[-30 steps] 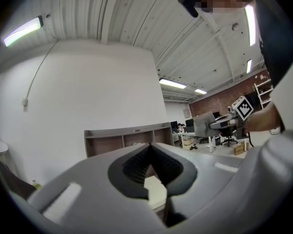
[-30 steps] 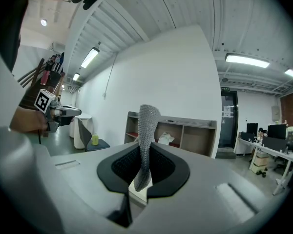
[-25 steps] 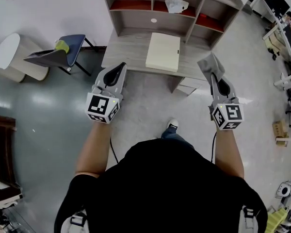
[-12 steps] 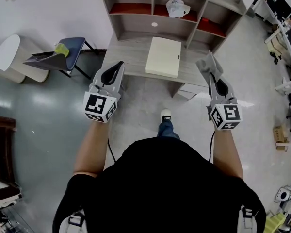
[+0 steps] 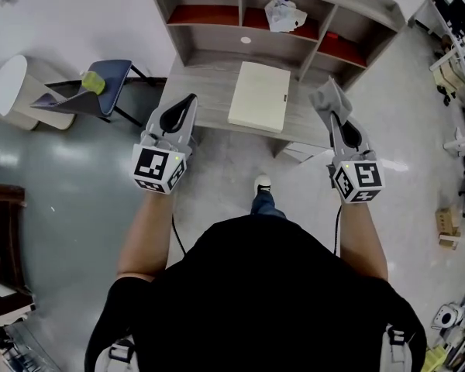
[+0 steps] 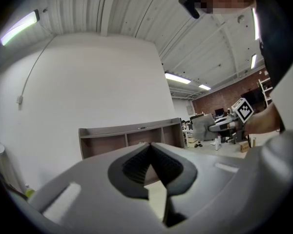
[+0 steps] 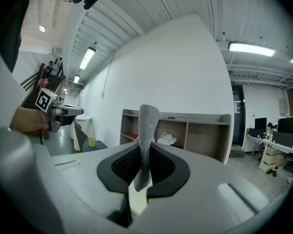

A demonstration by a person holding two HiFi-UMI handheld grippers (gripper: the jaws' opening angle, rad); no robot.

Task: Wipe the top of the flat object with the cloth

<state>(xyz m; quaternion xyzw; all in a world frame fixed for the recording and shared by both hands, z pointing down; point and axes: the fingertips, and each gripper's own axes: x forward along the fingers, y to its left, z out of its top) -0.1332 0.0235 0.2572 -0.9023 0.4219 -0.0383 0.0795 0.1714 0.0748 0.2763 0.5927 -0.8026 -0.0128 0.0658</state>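
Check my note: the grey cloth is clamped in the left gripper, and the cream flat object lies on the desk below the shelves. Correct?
Wrong gripper. The right gripper view shows the grey cloth clamped in the right gripper, not the left gripper, whose jaws meet on nothing. The cream flat object does lie on the desk below the shelves.

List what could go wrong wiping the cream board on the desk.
The cloth is pinched only at one end in the right gripper, so it may pull free when dragged. The board lies near the front of the desk, and the left gripper is not steadying it; it could slide off.
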